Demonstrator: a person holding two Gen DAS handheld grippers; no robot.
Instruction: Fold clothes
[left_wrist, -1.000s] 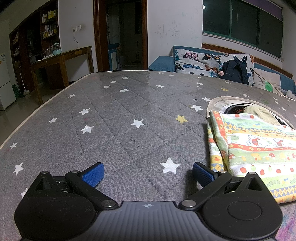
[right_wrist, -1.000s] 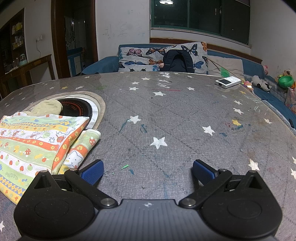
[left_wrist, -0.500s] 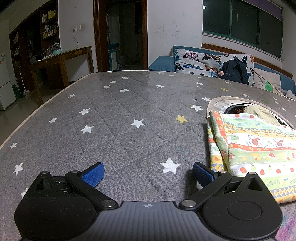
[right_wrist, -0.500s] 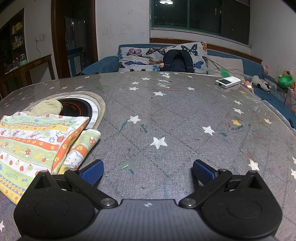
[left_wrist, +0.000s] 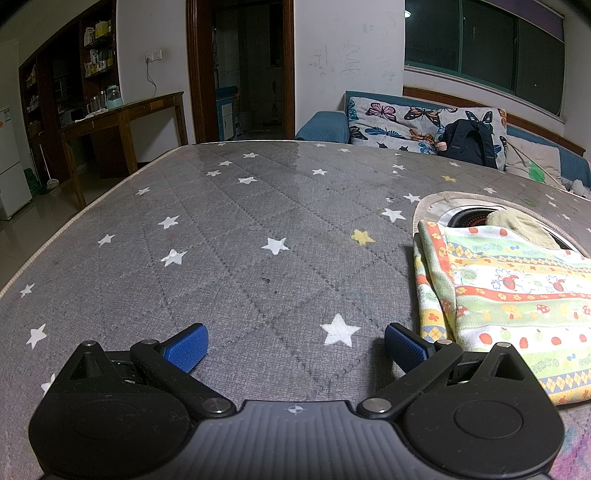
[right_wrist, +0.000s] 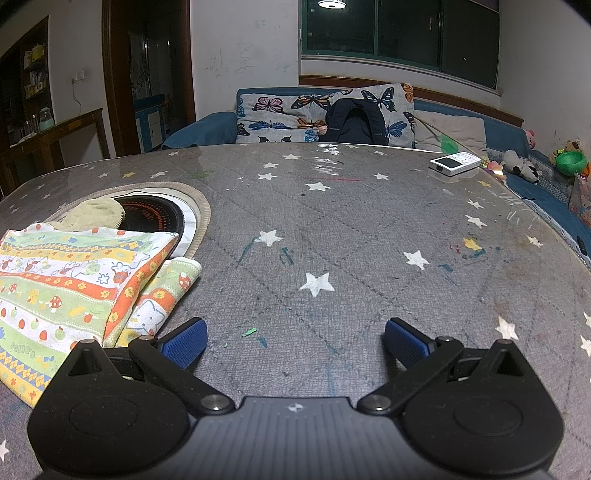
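Note:
A folded striped garment (left_wrist: 513, 291) with fruit and mushroom prints lies on the grey star-patterned table (left_wrist: 258, 229). In the left wrist view it sits to the right of my left gripper (left_wrist: 295, 345), which is open and holds nothing. In the right wrist view the same garment (right_wrist: 70, 284) lies at the left, its corner just beside the left fingertip of my right gripper (right_wrist: 294, 341), which is also open. Both grippers hover low over bare table beside the cloth.
A round inset burner (right_wrist: 147, 218) with a beige cloth (right_wrist: 94, 214) on it lies behind the garment. A white device (right_wrist: 456, 162) rests at the far right edge. Behind the table stand a sofa with butterfly cushions (right_wrist: 325, 114) and a dark backpack (right_wrist: 354, 122); a wooden desk (left_wrist: 122, 118) is left.

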